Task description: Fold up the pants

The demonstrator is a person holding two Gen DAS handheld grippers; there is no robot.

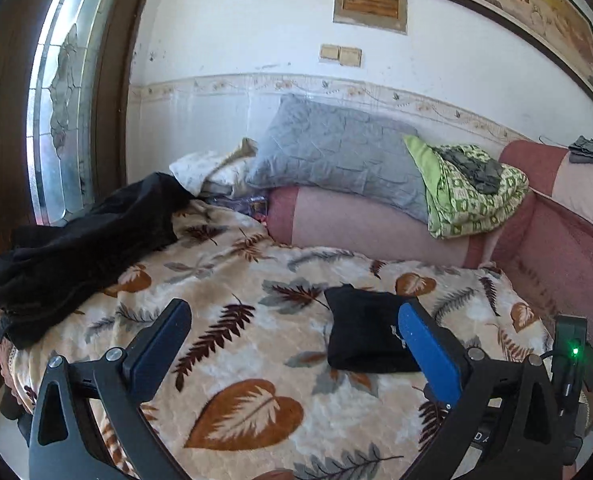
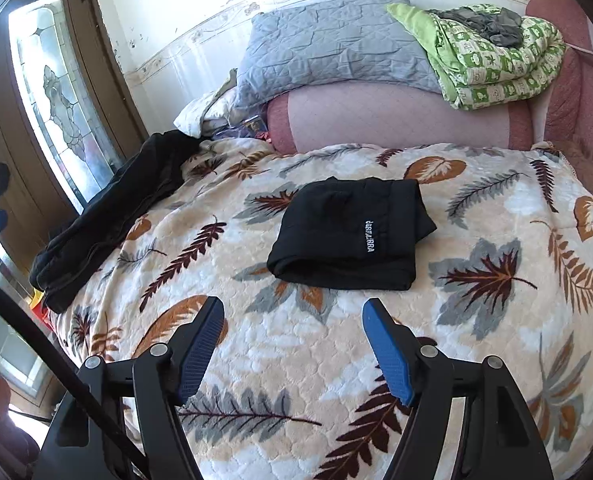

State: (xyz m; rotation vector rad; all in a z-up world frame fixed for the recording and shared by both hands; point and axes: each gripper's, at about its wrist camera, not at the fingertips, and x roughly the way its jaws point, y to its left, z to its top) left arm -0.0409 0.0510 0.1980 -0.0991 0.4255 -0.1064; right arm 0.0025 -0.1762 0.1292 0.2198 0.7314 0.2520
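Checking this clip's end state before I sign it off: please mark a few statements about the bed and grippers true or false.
1. The folded black pants lie on the leaf-print blanket. True.
2. The right gripper clamps the folded pants. False: it is open, short of them.
3. A second dark garment lies near the blanket's window-side edge. True.
4. The left gripper is shut. False: it is wide open, nothing between its fingers.
5. The grey pillow lies on the floor. False: it rests on the pink bolster.

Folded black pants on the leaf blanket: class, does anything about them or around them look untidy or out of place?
The folded black pants lie neat. A second dark garment sprawls crumpled along the leaf blanket's left edge, unfolded.
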